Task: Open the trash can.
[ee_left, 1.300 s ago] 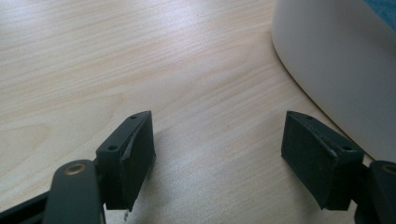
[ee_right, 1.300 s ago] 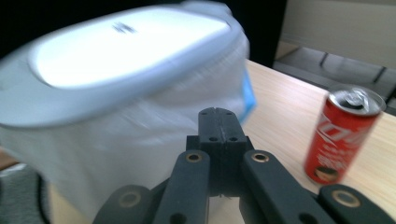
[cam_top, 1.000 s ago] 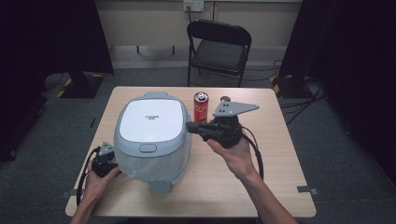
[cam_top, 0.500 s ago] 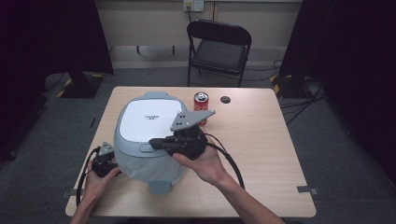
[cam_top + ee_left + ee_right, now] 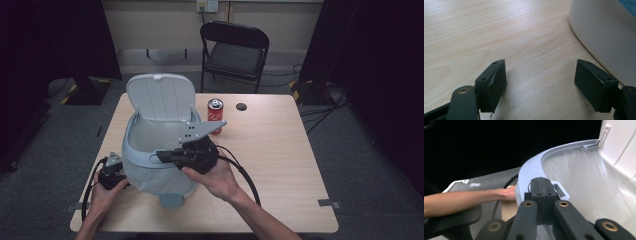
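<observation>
A grey-blue bin (image 5: 131, 152) with a white liner stands on the left half of the table, its white lid (image 5: 159, 97) raised upright at the back. My right gripper (image 5: 160, 157) is shut, and its tips rest against the bin's front rim by the latch recess (image 5: 559, 188). In the right gripper view the closed tips (image 5: 541, 185) touch the rim (image 5: 534, 165), with the liner (image 5: 584, 182) beyond. My left gripper (image 5: 114, 175) lies low at the bin's left side. It stands open (image 5: 540, 75) over bare wood, with the bin wall (image 5: 604, 32) close beside one pad.
A red drink can (image 5: 215, 115) stands just right of the bin, and a small black disc (image 5: 241, 106) lies past it. A folding chair (image 5: 235, 47) stands behind the table (image 5: 290, 170). The person's left forearm (image 5: 469, 197) lies by the bin.
The bin's lid was down and now stands open. My right gripper moved left from beside the can to the bin's front rim. The left gripper stayed put.
</observation>
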`<state>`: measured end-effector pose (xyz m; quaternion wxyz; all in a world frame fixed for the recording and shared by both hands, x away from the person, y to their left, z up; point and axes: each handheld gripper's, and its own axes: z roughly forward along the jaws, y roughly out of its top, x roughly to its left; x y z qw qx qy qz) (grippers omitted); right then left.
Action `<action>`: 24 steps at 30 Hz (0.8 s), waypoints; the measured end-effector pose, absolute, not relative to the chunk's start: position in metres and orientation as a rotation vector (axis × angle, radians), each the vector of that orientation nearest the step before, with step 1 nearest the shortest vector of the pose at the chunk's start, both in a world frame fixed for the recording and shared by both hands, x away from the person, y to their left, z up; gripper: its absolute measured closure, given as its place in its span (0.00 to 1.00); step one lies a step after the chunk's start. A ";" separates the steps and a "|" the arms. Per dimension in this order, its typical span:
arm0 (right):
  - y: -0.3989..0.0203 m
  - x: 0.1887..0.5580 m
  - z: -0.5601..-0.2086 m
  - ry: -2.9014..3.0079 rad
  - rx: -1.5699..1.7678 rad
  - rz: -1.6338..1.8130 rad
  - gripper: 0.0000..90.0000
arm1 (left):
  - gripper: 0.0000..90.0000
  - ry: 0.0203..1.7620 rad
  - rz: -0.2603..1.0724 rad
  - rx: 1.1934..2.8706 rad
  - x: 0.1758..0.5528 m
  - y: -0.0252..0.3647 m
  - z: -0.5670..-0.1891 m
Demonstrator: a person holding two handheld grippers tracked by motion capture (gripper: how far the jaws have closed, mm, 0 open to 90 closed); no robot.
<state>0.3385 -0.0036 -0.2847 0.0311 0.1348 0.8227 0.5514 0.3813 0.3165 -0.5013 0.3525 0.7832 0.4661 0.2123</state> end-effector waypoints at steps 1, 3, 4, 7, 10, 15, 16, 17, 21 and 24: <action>-0.005 0.338 -0.285 2.526 0.411 1.711 1.00 | 0.28 1.206 0.549 2.026 0.381 0.317 -0.501; -0.006 0.339 -0.285 2.521 0.410 1.720 1.00 | 0.28 1.206 0.549 2.025 0.381 0.317 -0.501; -0.007 0.340 -0.285 2.517 0.410 1.721 1.00 | 0.28 1.206 0.548 2.026 0.381 0.317 -0.501; -0.007 0.337 -0.285 2.508 0.368 1.714 1.00 | 0.28 1.205 0.547 2.026 0.381 0.317 -0.501; -0.009 0.337 -0.284 2.505 0.373 1.732 1.00 | 0.28 1.205 0.547 2.026 0.381 0.317 -0.501; -0.020 0.342 -0.279 2.471 0.410 1.744 0.98 | 0.28 1.205 0.548 2.026 0.381 0.317 -0.501; -0.024 0.343 -0.278 2.458 0.419 1.744 0.97 | 0.28 1.205 0.548 2.026 0.381 0.317 -0.501; -0.034 0.345 -0.275 2.429 0.446 1.737 0.95 | 0.28 1.205 0.548 2.026 0.381 0.317 -0.501; -0.050 0.350 -0.272 2.390 0.480 1.725 0.91 | 0.28 1.204 0.546 2.026 0.381 0.317 -0.501; -0.055 0.352 -0.270 2.388 0.487 1.677 0.89 | 0.28 1.204 0.545 2.025 0.382 0.317 -0.501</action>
